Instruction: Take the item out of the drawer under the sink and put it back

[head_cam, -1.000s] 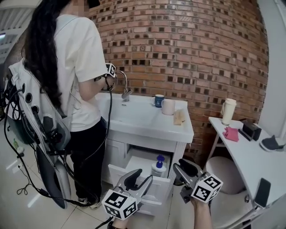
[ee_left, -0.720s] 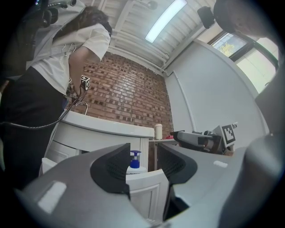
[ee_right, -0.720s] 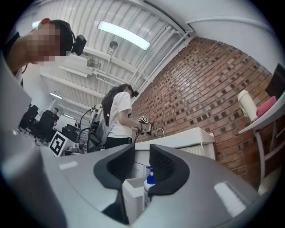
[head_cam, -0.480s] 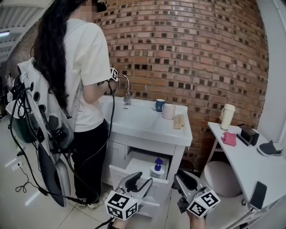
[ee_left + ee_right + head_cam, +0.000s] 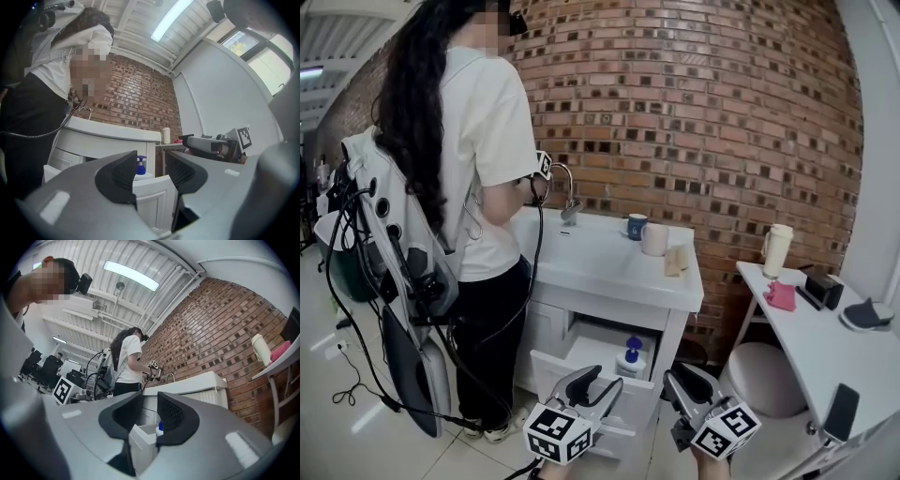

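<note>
A person (image 5: 473,141) stands at the left end of the sink (image 5: 609,274), apart from the work. Below it, the left gripper (image 5: 602,380) hangs with its jaws apart and nothing between them, just in front of the open drawer (image 5: 546,366). The pump bottle (image 5: 628,357) stands upright in that drawer, its long axis vertical, ahead of both grippers and between them. The right gripper (image 5: 689,378) is also spread and empty, off to the bottle's right. The left looks nearer and better lined up, so a level reach forward over the drawer front should do.
</note>
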`<state>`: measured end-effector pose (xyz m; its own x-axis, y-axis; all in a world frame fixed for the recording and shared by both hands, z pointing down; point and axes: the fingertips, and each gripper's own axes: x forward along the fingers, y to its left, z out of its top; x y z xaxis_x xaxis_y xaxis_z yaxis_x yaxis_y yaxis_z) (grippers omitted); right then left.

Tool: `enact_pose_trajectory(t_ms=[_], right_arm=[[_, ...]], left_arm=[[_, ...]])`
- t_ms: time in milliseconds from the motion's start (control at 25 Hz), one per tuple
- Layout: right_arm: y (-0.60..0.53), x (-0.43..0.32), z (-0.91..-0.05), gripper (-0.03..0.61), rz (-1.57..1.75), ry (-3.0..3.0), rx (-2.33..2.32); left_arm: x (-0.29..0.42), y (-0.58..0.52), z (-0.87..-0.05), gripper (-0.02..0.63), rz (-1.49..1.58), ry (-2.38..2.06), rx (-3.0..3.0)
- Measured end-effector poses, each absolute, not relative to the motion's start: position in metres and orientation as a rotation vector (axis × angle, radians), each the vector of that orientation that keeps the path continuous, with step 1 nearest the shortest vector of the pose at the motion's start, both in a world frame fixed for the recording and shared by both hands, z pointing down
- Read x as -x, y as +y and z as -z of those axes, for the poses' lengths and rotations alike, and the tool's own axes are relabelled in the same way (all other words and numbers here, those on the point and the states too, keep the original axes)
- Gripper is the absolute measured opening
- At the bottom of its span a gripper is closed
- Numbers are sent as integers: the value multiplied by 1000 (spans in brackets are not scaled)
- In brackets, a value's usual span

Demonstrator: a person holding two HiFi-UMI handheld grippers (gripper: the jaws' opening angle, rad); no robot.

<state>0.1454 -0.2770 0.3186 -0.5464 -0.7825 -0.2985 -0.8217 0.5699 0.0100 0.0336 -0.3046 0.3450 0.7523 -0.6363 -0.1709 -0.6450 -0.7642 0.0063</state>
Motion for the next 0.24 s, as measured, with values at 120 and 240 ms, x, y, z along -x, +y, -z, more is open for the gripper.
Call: enact_pose_trajectory(t_ms=[120, 240], right_arm=[[-278, -145, -322, 104, -207, 2552, 1333], [-283, -143, -325, 104, -192, 2557, 1343]], left_arm=[[-35, -305, -346, 209, -245, 1061, 2893], [-34, -308, -347, 209, -234, 1056, 2901]])
